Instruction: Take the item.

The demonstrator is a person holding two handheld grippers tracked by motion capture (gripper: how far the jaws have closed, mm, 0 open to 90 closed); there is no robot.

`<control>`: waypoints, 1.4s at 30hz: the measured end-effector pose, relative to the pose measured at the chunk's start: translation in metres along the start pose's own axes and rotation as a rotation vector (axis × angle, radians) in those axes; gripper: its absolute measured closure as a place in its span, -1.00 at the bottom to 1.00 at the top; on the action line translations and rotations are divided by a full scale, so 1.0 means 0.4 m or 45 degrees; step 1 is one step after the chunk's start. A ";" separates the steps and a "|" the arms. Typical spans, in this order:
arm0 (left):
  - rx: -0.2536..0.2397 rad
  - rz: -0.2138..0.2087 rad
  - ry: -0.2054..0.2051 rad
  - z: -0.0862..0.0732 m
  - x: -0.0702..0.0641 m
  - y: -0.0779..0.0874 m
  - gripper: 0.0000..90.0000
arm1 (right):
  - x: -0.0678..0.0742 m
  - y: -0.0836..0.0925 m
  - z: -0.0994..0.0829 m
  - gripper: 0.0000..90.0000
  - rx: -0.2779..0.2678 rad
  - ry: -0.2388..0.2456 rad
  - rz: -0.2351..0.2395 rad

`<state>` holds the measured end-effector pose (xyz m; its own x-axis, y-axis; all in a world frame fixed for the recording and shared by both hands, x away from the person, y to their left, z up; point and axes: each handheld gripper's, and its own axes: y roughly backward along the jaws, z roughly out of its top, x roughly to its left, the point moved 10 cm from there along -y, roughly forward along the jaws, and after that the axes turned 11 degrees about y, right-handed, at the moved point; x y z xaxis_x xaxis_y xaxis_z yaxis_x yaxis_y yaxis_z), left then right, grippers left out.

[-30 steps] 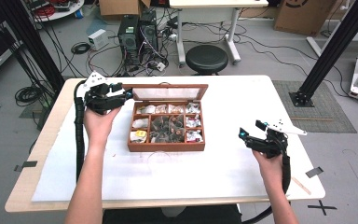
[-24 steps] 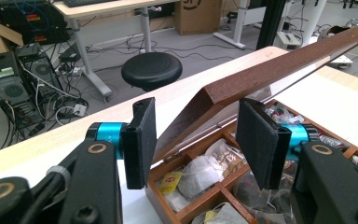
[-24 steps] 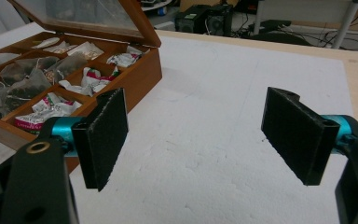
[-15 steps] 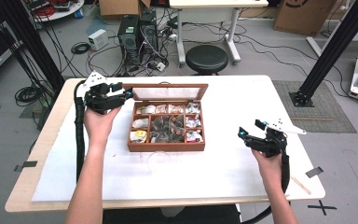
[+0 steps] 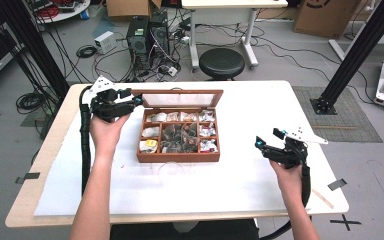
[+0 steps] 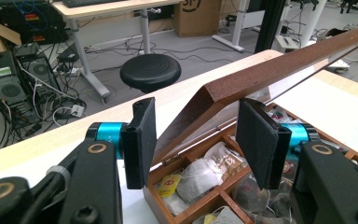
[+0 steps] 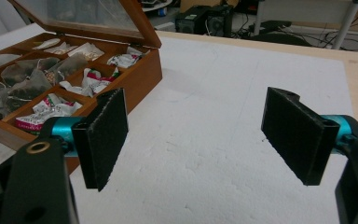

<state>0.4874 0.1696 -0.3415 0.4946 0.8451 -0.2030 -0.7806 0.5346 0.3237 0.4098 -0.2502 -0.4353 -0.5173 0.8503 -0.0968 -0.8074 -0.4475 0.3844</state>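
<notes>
A wooden tea box (image 5: 179, 156) with several compartments of tea bags (image 5: 180, 135) sits mid-table, its glass lid (image 5: 182, 99) raised toward the far side. My left gripper (image 5: 136, 100) is at the lid's left corner. In the left gripper view that gripper (image 6: 196, 140) is open, its pads (image 6: 142, 140) standing either side of the lid's wooden edge (image 6: 261, 74), above the tea bags (image 6: 200, 175). My right gripper (image 5: 261, 145) hovers open to the right of the box. Between its jaws (image 7: 200, 140) lies only white sheet, with the box (image 7: 140, 79) to its left.
A white sheet (image 5: 240, 180) covers the tabletop (image 5: 45, 165). Beyond the far edge are a black stool (image 5: 222, 62), computer towers (image 5: 147, 32) and cables on the floor. A black frame post (image 5: 352, 55) rises at the right.
</notes>
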 end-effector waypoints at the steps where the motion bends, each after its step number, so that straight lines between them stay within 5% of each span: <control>1: -0.003 -0.001 0.002 0.000 0.000 0.000 0.07 | 0.000 0.000 0.000 -0.49 0.000 0.000 0.000; 19: -0.006 -0.026 0.015 -0.004 0.001 -0.004 0.06 | 0.051 -0.028 0.024 -0.32 0.006 0.039 0.097; 31: -0.003 -0.028 0.011 -0.006 0.001 -0.004 0.05 | 0.157 -0.077 0.069 -0.02 0.039 0.160 0.236; 42: -0.005 -0.029 0.010 -0.006 0.001 -0.005 0.05 | 0.276 -0.147 0.102 0.23 0.081 0.192 0.363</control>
<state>0.4881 0.1688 -0.3443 0.5092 0.8326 -0.2178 -0.7706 0.5538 0.3154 0.4119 -0.1186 -0.4311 -0.7603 0.6402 -0.1102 -0.6069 -0.6396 0.4718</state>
